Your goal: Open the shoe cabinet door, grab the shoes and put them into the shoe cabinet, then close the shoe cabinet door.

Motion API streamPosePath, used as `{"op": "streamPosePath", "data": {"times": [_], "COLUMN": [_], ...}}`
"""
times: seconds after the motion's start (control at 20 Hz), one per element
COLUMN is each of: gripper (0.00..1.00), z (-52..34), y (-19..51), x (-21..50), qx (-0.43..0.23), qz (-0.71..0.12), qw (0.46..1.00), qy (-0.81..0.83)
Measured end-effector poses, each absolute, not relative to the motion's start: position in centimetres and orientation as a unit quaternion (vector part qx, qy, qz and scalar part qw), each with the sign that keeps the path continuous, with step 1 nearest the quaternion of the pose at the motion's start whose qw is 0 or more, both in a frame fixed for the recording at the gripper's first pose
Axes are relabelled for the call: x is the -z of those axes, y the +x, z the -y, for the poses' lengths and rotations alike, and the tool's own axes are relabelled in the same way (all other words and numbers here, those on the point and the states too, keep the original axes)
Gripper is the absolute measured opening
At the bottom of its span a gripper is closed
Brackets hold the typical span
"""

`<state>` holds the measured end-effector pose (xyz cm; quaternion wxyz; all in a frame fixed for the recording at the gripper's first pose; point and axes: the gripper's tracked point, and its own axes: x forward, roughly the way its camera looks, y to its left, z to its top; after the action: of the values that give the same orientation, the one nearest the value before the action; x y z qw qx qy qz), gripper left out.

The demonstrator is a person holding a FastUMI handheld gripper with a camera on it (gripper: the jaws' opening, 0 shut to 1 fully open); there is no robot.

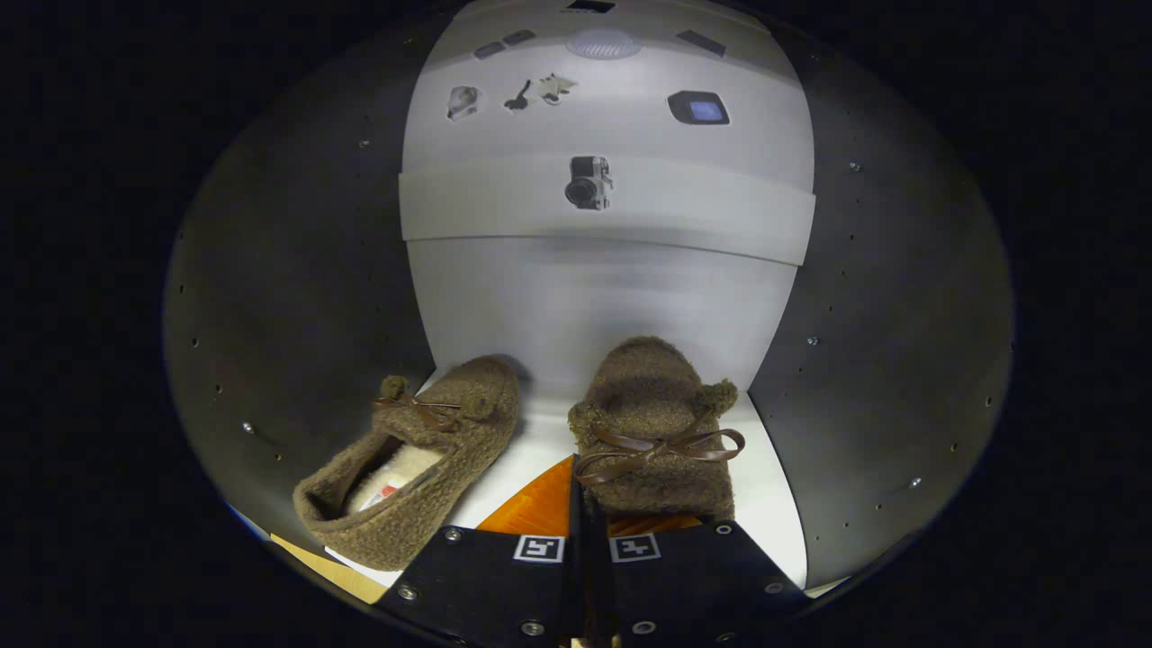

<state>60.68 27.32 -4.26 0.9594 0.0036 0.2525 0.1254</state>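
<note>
**Inspection: slippers inside cabinet, tool at right slipper's heel**

The black two-finger tool [585, 549] reaches into the dark-walled shoe cabinet [297, 297]. Its two fingers [504, 576] are pressed close together, with only a thin slit between them. The slit meets the near heel edge of the right brown fleece slipper with a brown ribbon bow [657, 432]. Whether the fingers are pinching that heel edge cannot be told, since the contact point is hidden behind the fingers themselves.

The right slipper stands on the white cabinet floor [774, 486], toe pointing to the pale grey back panel [594, 297]. It lies directly ahead of the tool and touches the finger fronts.

The left brown fleece slipper with a cream lining [423, 459] rests to the left of the right slipper, apart from it, with white floor between. It lies angled, its heel swung toward the cabinet's left wall and its open mouth showing the lining. A brown bow sits at its vamp.

An orange wood-grain surface [540, 508] shows between the two slippers, just ahead of the left finger.

Small printed pictures, one of a camera [589, 182], sit on the upper back panel, well beyond the right slipper.
</note>
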Motion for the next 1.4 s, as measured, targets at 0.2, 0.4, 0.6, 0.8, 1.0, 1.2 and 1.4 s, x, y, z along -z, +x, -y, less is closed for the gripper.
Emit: {"op": "streamPosePath", "data": {"times": [0.2,0.4,0.6,0.8,1.0,1.2,1.4], "gripper": [0.04,0.14,0.17,0.20,0.21,0.22,0.22], "z": [-27.1,-27.0,-26.8,-26.4,-26.1,-25.9,-25.7], "y": [61.7,61.9,60.9,58.9,56.6,53.7,50.1], "x": [5.5,6.1,5.5,4.4,2.5,0.6,-0.9], "qx": [-0.118,-0.106,-0.095,-0.090,-0.085,-0.079,-0.075], "qz": [-0.265,-0.269,-0.264,-0.255,-0.236,-0.219,-0.201], "qw": [0.957,0.957,0.960,0.963,0.968,0.973,0.977], "qy": [0.009,0.016,0.003,0.000,0.001,0.003,0.001]}}
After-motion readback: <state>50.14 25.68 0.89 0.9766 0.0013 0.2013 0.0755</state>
